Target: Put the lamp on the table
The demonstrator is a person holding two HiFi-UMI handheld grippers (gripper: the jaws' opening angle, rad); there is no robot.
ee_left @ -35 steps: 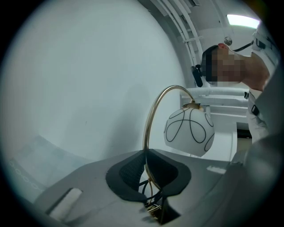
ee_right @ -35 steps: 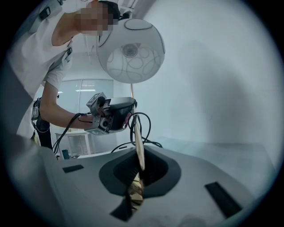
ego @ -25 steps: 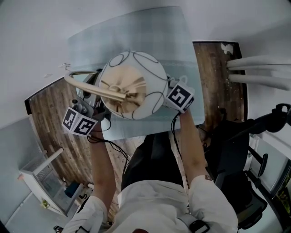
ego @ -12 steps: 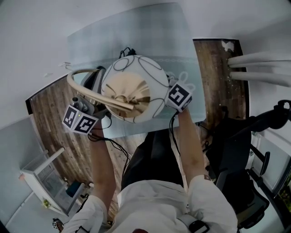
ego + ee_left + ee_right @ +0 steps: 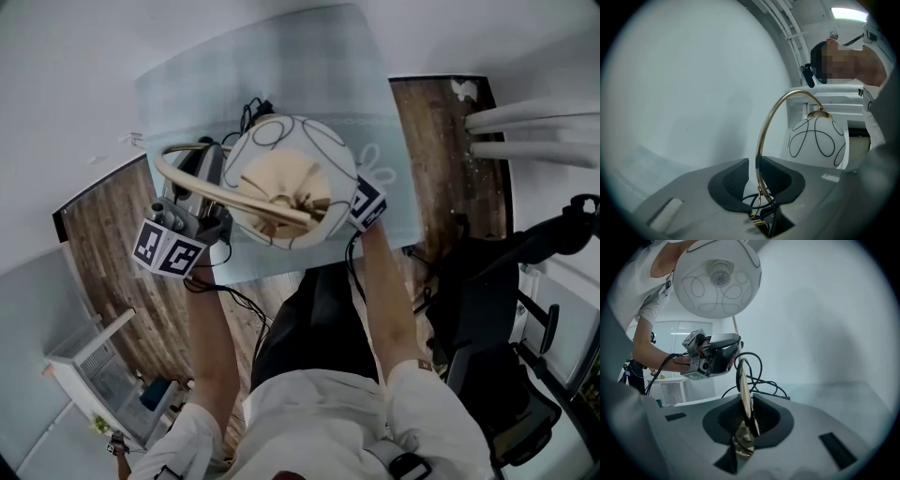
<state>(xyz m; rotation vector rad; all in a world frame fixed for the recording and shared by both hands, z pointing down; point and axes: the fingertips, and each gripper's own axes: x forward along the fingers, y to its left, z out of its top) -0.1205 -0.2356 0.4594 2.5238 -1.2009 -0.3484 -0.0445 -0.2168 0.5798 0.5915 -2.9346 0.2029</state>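
Observation:
The lamp has a white globe shade point(image 5: 291, 178) with black loops, a curved brass arm point(image 5: 211, 190) and a black cord point(image 5: 255, 108). It is over the pale glass table point(image 5: 187, 94). My left gripper point(image 5: 752, 164) has the brass arm point(image 5: 761, 136) between its jaws. They are opening, and a gap shows beside the arm. The shade point(image 5: 816, 140) hangs beyond. My right gripper point(image 5: 746, 401) has the lamp's flat brass base point(image 5: 744, 404) edge-on between its jaws. These are opening too, and the plate leans loosely. In the head view its jaws are hidden under the shade.
Dark wooden floor point(image 5: 103, 253) shows left and right of the table. A black chair point(image 5: 506, 309) stands at the right, and white rods point(image 5: 534, 131) lie at the far right. A white rack point(image 5: 94, 366) is at the lower left. The cord point(image 5: 757, 362) loops on the table.
The lamp and both grippers have moved farther over the table and slightly right. Both grips on the lamp have loosened.

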